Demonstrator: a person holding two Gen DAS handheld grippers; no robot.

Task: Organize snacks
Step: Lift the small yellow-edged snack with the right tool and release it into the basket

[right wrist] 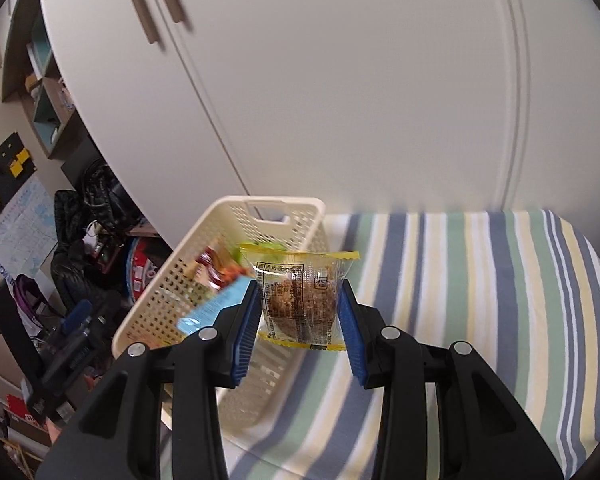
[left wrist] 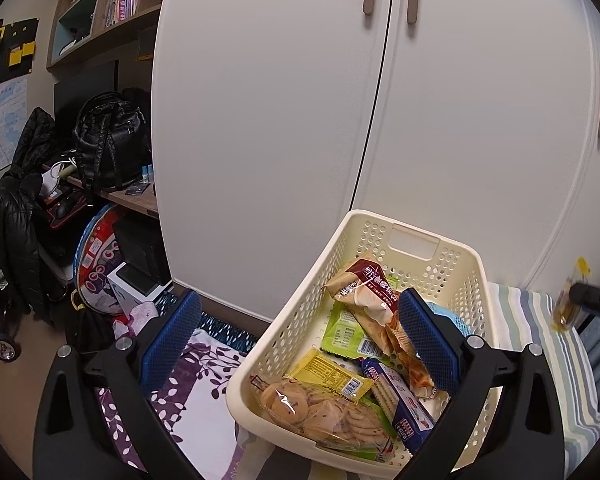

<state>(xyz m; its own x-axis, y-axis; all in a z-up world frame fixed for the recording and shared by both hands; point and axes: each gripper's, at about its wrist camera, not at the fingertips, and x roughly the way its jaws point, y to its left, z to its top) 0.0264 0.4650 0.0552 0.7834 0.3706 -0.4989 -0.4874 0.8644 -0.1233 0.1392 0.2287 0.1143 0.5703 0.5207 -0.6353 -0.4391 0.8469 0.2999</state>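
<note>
A cream perforated basket (left wrist: pixel 296 320) (right wrist: pixel 168 300) holds several snack packets: a brown-red wrapper (left wrist: pixel 366 292), a green packet (left wrist: pixel 342 330), a yellow packet (left wrist: pixel 332 376), a bag of cookies (left wrist: pixel 316 408) and a blue cracker pack (left wrist: pixel 400 400). My left gripper (left wrist: pixel 300 332) is open, its right blue pad (left wrist: pixel 428 340) over the basket and its left pad outside the rim. My right gripper (right wrist: pixel 298 312) is shut on a clear yellow-edged snack packet (right wrist: pixel 300 296), held above the striped cloth beside the basket. That packet (left wrist: pixel 568 304) shows blurred at the right edge of the left wrist view.
White wardrobe doors (left wrist: pixel 300 100) rise right behind the basket. The basket rests on a striped cloth (right wrist: pixel 480 300) next to a purple leaf-print fabric (left wrist: pixel 192 392). A cluttered desk with a black backpack (left wrist: pixel 108 140), jackets and shelves is at the left.
</note>
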